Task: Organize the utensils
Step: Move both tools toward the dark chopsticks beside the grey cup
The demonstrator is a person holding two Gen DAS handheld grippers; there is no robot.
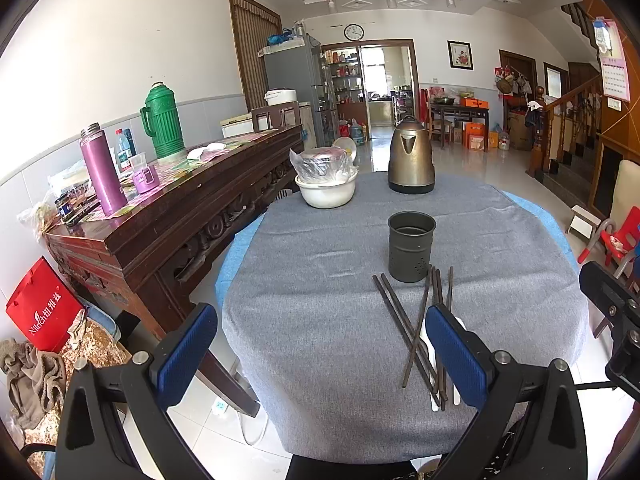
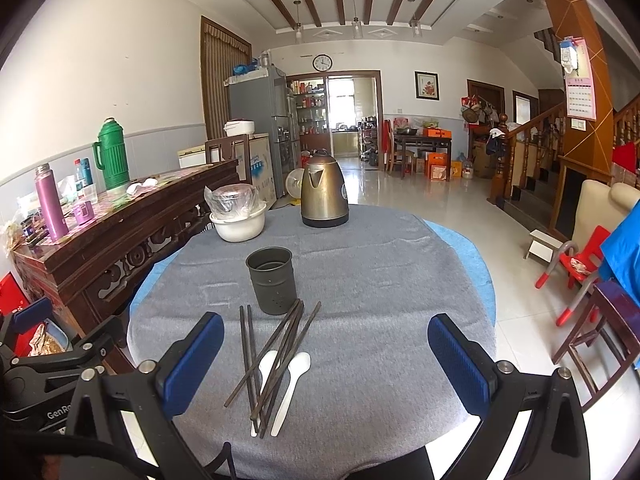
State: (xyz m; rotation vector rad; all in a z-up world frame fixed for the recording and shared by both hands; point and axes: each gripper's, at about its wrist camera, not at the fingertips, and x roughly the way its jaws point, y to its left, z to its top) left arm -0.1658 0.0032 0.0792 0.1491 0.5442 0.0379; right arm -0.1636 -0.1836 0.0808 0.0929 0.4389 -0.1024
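A dark metal utensil holder [image 1: 411, 246] [image 2: 272, 280] stands upright and empty-looking on the round table with a grey cloth [image 1: 320, 280] [image 2: 380, 280]. Several dark chopsticks [image 1: 420, 328] [image 2: 276, 352] lie scattered just in front of it, with two white plastic spoons [image 2: 294, 380] under and beside them. My left gripper [image 1: 320, 356] is open and empty, hovering over the table's near edge, left of the chopsticks. My right gripper [image 2: 326, 364] is open and empty above the near edge, with the chopsticks near its left finger.
A bronze kettle [image 1: 411, 160] [image 2: 323, 192] and a white bowl with a wrapped pot [image 1: 327, 184] [image 2: 238, 216] stand at the table's far side. A carved wooden sideboard [image 1: 168, 216] with flasks runs along the left. A red child's chair [image 2: 580, 264] is at right.
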